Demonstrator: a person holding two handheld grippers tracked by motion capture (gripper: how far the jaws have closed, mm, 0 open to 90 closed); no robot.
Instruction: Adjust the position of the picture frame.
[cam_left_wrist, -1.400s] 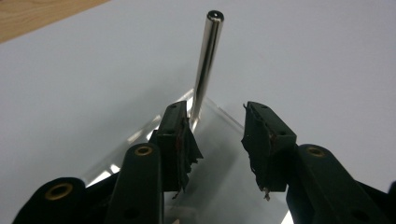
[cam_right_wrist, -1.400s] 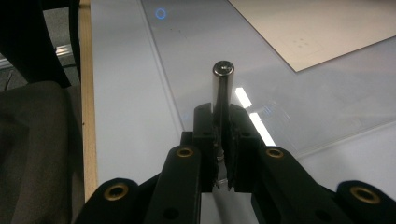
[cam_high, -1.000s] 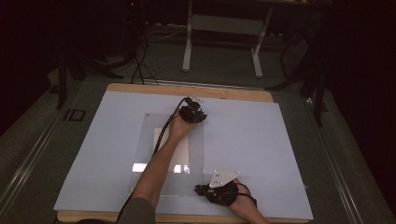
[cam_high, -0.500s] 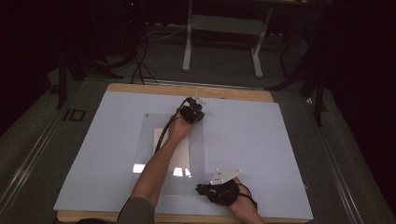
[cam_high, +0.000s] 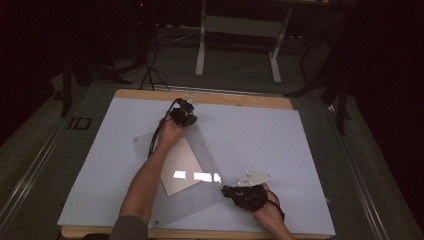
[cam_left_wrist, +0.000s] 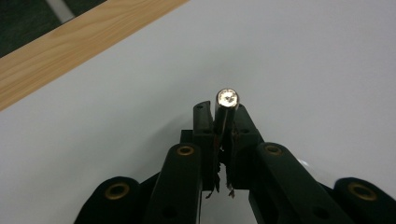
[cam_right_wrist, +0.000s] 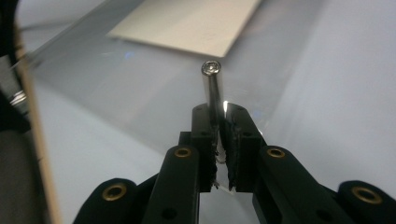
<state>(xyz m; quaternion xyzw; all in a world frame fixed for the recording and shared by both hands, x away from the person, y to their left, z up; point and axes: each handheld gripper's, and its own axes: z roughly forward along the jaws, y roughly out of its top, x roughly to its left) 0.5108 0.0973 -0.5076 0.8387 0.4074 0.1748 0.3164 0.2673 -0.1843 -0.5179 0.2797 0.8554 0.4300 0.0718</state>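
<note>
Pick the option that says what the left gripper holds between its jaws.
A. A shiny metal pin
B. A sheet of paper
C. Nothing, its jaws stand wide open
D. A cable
A: the left gripper is shut on a shiny metal pin that sticks out past its jaws.

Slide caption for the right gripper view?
Right gripper shut on a metal pin above a clear sheet.
</note>
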